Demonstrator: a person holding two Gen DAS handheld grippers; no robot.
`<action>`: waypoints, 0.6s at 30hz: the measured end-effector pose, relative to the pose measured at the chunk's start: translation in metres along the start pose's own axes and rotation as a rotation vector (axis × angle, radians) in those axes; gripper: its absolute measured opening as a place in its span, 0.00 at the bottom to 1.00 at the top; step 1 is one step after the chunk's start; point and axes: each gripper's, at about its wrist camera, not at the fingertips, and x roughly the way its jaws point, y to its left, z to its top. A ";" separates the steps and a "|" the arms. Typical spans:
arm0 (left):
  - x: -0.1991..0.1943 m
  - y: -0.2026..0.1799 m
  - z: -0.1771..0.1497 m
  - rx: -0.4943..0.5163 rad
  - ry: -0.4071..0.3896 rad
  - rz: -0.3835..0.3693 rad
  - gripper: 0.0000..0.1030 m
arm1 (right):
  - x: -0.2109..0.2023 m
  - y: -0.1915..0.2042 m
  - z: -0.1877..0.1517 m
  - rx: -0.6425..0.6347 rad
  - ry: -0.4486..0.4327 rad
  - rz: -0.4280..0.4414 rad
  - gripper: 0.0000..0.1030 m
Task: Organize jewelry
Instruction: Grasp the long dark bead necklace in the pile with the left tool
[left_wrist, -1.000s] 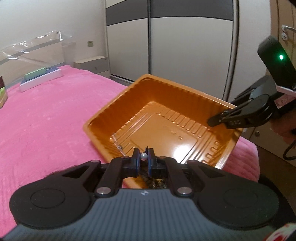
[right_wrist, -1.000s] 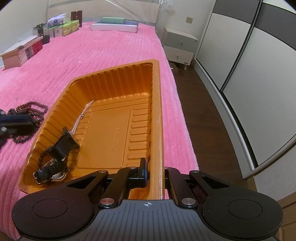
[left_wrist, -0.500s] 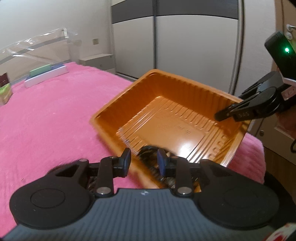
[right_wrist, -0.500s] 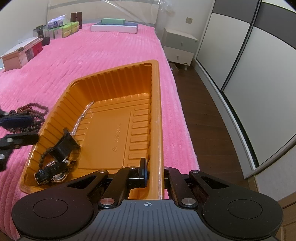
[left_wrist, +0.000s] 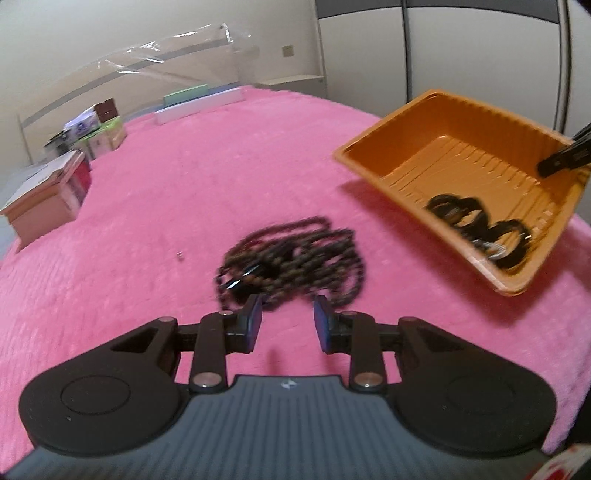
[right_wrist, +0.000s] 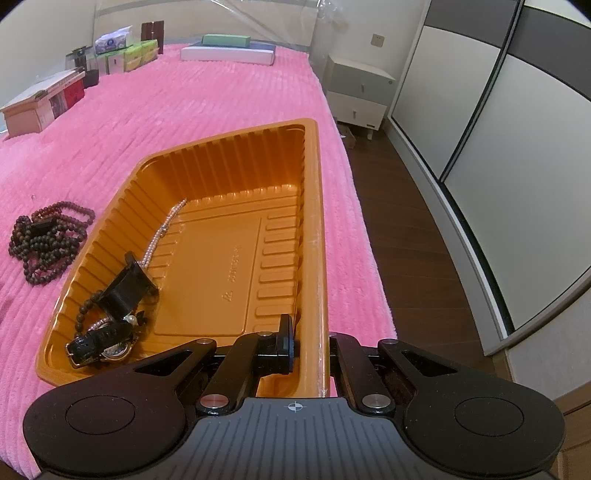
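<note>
An orange plastic tray (right_wrist: 314, 236) lies on the pink bedspread; in the left wrist view it (left_wrist: 373, 162) sits at the right. My right gripper (right_wrist: 308, 349) is shut on the tray's near rim. In the tray lie a pearl necklace (right_wrist: 162, 232), a black watch (right_wrist: 99, 341) and a black clip-like piece (right_wrist: 125, 286). A pile of dark brown bead strands (left_wrist: 295, 254) lies on the bedspread, left of the tray in the right wrist view (right_wrist: 44, 240). My left gripper (left_wrist: 287, 323) is open and empty, just short of the beads.
Boxes (left_wrist: 51, 192) stand along the bed's far left side. A long white and green box (right_wrist: 229, 50) lies at the head of the bed. A small stud (left_wrist: 180, 254) lies on the bedspread. A nightstand (right_wrist: 358, 92) and wardrobe doors stand right of the bed.
My left gripper opened, let go of the pearl item over the tray, and swung left to the bead pile. The right gripper kept its hold on the tray rim.
</note>
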 end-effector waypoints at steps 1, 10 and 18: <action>0.002 0.004 0.000 -0.010 0.007 -0.003 0.27 | 0.000 0.000 0.000 0.000 0.000 0.000 0.03; 0.028 -0.001 0.012 -0.043 0.024 -0.062 0.17 | 0.001 0.001 0.000 -0.005 0.004 -0.005 0.03; 0.050 0.000 0.017 -0.171 0.067 -0.089 0.17 | 0.003 0.000 0.000 -0.005 0.002 -0.007 0.03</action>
